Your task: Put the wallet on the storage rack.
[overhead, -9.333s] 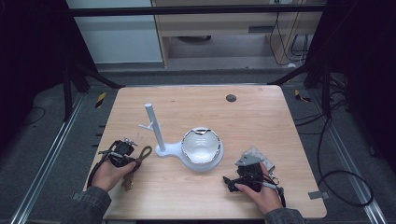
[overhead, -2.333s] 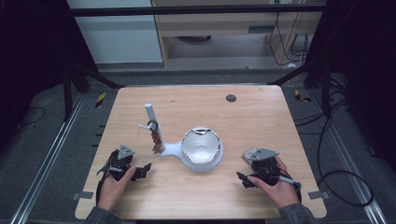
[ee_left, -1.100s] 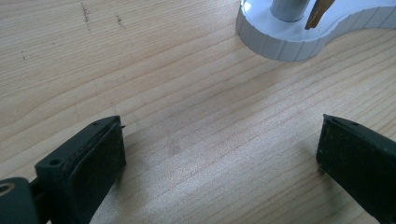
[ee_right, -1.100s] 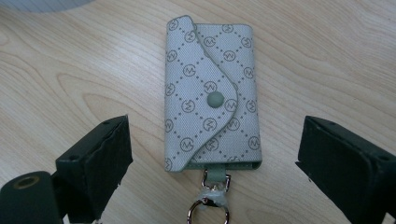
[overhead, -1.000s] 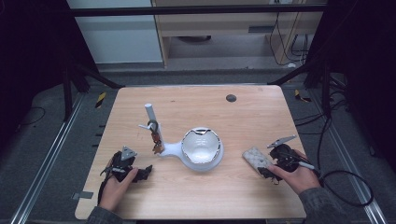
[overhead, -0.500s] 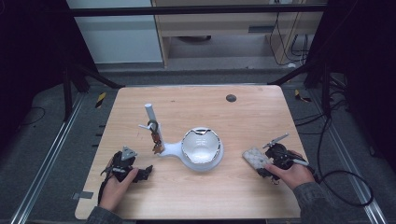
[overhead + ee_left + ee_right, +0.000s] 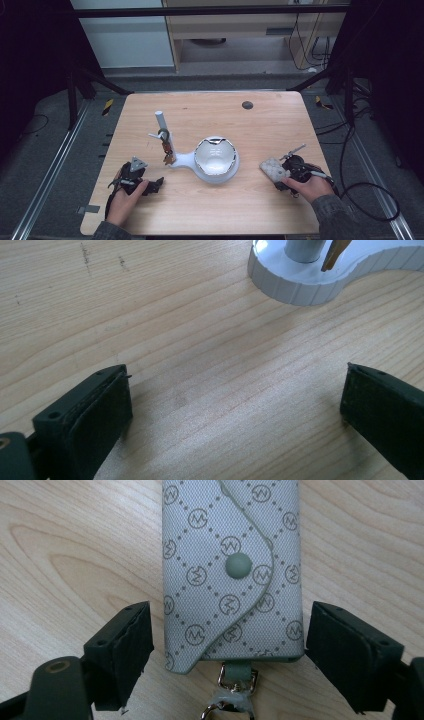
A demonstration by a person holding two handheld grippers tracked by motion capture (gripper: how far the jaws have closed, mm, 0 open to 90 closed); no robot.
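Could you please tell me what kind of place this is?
Probably a lab or workshop set up for recording, not a home: a bare light wooden table stands inside a black metal frame, loose black cables run across the grey floor, and plain cabinets stand behind.

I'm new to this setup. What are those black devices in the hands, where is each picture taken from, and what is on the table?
A person sits at a light wooden table with a hand-held two-fingered gripper in each hand. The high view looks down from above; the other two pictures come from cameras riding on the grippers.

The left gripper rests open over bare wood. The right gripper has just been closing around a grey patterned fabric key pouch with a snap button; the pouch lies between the fingers, which do not yet press on it.

Mid-table stands a white plastic stand with an upright post and round dish. Something small and brown, too small to identify, hangs on the post.
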